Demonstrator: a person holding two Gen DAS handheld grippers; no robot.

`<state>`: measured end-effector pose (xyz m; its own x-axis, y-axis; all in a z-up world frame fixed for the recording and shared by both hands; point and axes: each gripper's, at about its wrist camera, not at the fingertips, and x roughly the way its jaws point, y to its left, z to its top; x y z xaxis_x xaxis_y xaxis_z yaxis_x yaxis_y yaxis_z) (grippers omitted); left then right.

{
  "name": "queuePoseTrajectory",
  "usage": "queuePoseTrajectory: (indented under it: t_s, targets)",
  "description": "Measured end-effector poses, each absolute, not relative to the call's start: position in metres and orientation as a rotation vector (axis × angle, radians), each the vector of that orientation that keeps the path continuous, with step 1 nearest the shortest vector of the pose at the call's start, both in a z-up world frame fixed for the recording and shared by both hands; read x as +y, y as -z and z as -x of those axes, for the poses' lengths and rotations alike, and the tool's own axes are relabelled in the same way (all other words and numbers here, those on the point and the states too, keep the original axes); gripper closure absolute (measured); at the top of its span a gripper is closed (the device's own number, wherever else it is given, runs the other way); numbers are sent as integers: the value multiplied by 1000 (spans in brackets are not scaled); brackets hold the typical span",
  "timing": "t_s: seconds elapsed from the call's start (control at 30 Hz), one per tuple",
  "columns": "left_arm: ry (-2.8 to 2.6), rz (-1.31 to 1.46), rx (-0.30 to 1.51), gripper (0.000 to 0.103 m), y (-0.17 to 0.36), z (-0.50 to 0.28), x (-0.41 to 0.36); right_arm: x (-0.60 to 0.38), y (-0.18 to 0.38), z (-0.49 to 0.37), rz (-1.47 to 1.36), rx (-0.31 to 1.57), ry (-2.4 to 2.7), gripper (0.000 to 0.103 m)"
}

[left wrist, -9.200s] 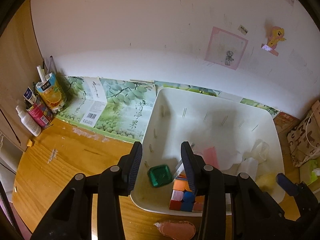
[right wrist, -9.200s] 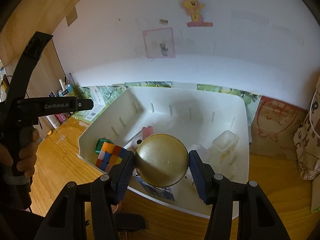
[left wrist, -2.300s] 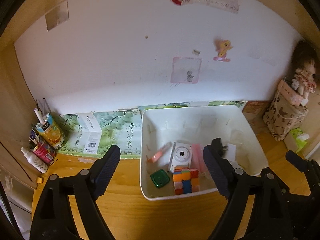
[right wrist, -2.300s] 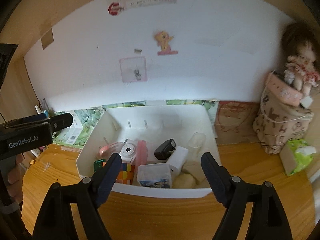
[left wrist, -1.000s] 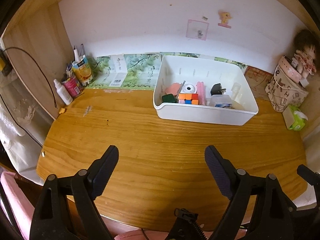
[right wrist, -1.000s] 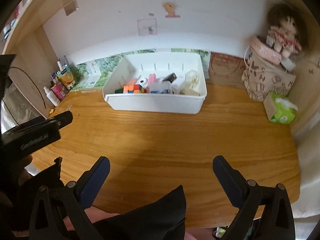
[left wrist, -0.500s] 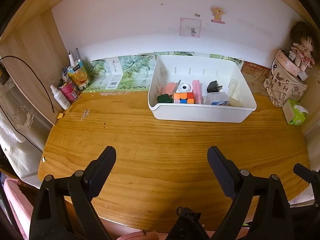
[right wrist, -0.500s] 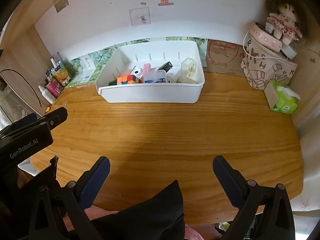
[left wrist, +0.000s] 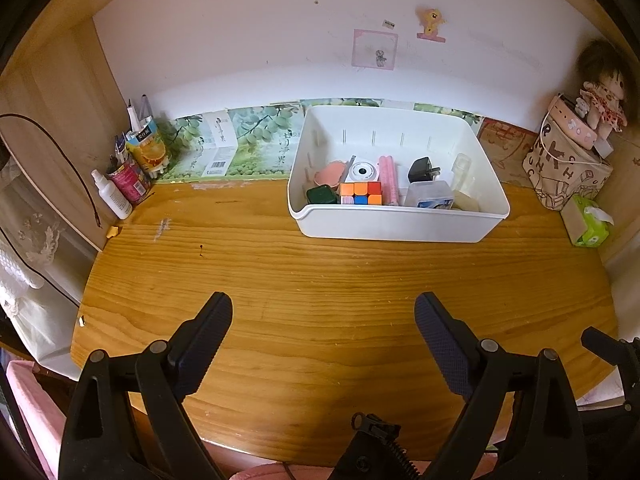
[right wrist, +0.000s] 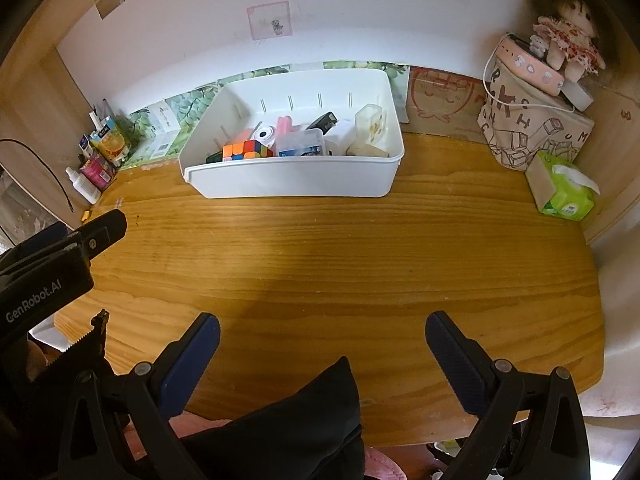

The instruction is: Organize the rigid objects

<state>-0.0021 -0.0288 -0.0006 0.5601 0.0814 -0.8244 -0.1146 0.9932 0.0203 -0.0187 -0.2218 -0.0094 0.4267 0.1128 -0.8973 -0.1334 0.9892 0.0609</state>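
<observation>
The wooden surface [left wrist: 320,280] fills most of both views, bare across its near and middle parts. A white bin [left wrist: 396,224] is set at the far side of it, close to the wall, in front of a strip of green printed cardboard [left wrist: 248,144]. To the right of the bin a patterned fabric bag [right wrist: 532,120] is seen, with a doll [right wrist: 568,36] seated on top of it and a green tissue pack [right wrist: 564,192] just in front.

The left tongs [left wrist: 323,316] are held above the near edge of the surface, jaws spread wide with nothing between them. The right tongs [right wrist: 322,328] are likewise held wide apart and empty over the near edge, well apart from the bin.

Inside the bin the rigid objects are gathered along the near wall: a clear plastic box [left wrist: 430,199] near the middle, a colourful puzzle cube [left wrist: 361,193] to its left, a white round-lensed toy camera [left wrist: 363,170] behind the cube, a pink stick-shaped item [left wrist: 389,180] beside the camera, a black plug adapter [left wrist: 422,170], and a dark green square container [left wrist: 322,195] at the left corner.

At the far left of the surface a white spray bottle [left wrist: 112,196] and a cluster of small cans and cartons [left wrist: 140,160] are stood against the wooden side panel.
</observation>
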Motion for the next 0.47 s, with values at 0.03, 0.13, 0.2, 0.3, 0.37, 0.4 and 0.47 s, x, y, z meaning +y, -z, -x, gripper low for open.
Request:
queuePoseTrajectory:
  t_s: [0.03, 0.13, 0.2, 0.3, 0.37, 0.4, 0.47]
  targets:
    - [-114, 37, 969, 9, 1, 2, -29, -222, 10, 19, 21, 1121, -152, 0]
    - [-115, 37, 969, 9, 1, 2, -29, -221, 10, 19, 22, 1121, -152, 0]
    - [-116, 38, 970, 9, 1, 2, -29, -221, 10, 19, 22, 1122, -152, 0]
    - [-116, 37, 971, 9, 1, 1, -30, -221, 10, 18, 21, 1123, -150, 0]
    - [-115, 36, 971, 9, 1, 1, -30, -221, 11, 18, 20, 1125, -148, 0]
    - [-112, 34, 972, 9, 1, 1, -31, -221, 11, 18, 20, 1125, -147, 0]
    - [-108, 33, 973, 9, 1, 1, -31, -220, 12, 18, 21, 1127, -148, 0]
